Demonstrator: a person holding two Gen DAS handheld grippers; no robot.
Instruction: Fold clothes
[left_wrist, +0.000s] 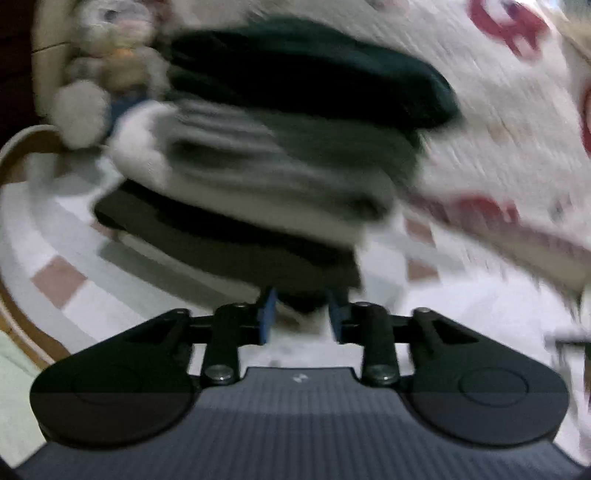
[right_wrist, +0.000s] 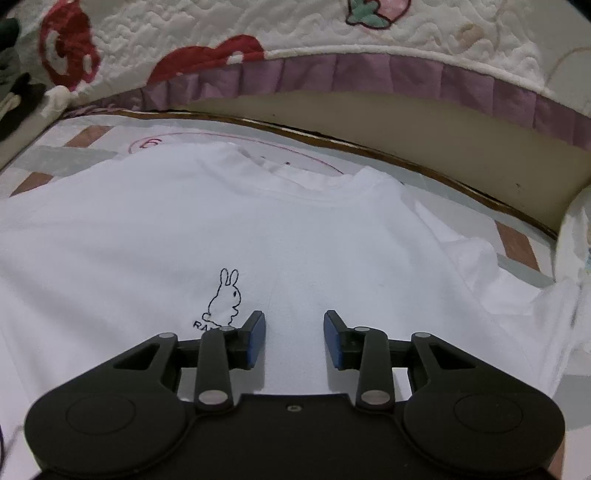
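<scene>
A white T-shirt (right_wrist: 295, 236) with a small rabbit outline (right_wrist: 224, 295) lies flat, front up, collar toward the far side. My right gripper (right_wrist: 294, 341) hovers open over its chest, nothing between the blue pads (right_wrist: 257, 338). The left wrist view is motion-blurred. It shows a stack of folded clothes (left_wrist: 280, 147): a dark green piece on top, grey striped ones in the middle, a dark piece at the bottom. My left gripper (left_wrist: 300, 319) is open just in front of the stack's lowest layer; its pads (left_wrist: 266, 317) grip nothing that I can see.
The shirt rests on a pale checked surface (right_wrist: 66, 155) with a wooden rim (right_wrist: 369, 147). Behind it is a bed with a white quilt (right_wrist: 184, 33) with red patterns and a purple ruffle (right_wrist: 369, 77). A plush toy (left_wrist: 107, 62) sits left of the stack.
</scene>
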